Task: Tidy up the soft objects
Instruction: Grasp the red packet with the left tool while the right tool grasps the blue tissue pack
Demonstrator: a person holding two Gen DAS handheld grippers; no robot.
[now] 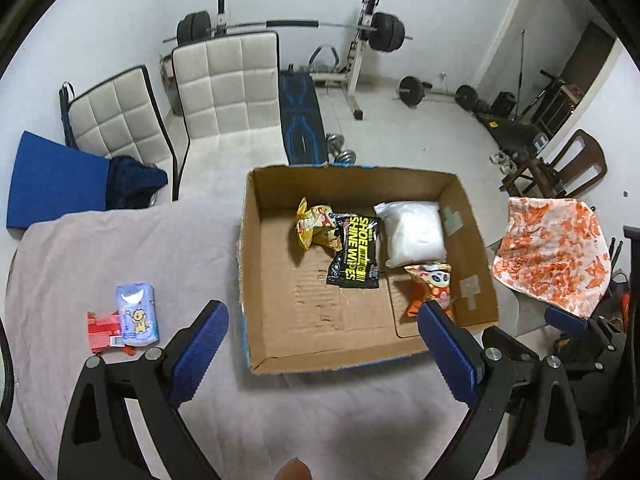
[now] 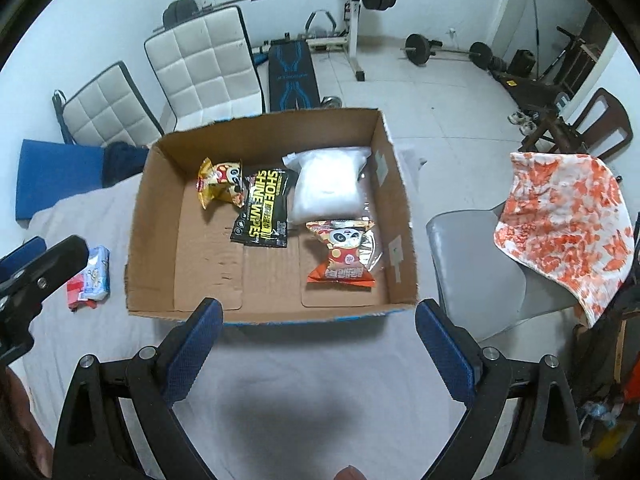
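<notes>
An open cardboard box (image 1: 280, 332) (image 2: 160, 280) sits on a table covered with a grey cloth. In it lie a yellow snack bag (image 1: 314, 228) (image 2: 218, 186), a black shoe wipes pack (image 1: 356, 252) (image 2: 266, 208), a white soft pack (image 1: 414, 234) (image 2: 330, 184) and an orange panda snack bag (image 1: 432, 286) (image 2: 344, 256). A blue tissue pack (image 1: 137, 314) (image 2: 96, 274) lies on a red packet (image 1: 102, 330) (image 2: 76, 290) left of the box. My left gripper (image 1: 322, 322) is open and empty above the box's near edge. My right gripper (image 2: 318, 322) is open and empty at the near wall.
An orange and white cloth (image 1: 554, 254) (image 2: 568, 224) hangs over a grey chair (image 2: 476, 256) right of the table. White padded chairs (image 1: 228, 88) stand behind, with a blue cushion (image 1: 56, 180) and a weight bench (image 1: 302, 116) beyond.
</notes>
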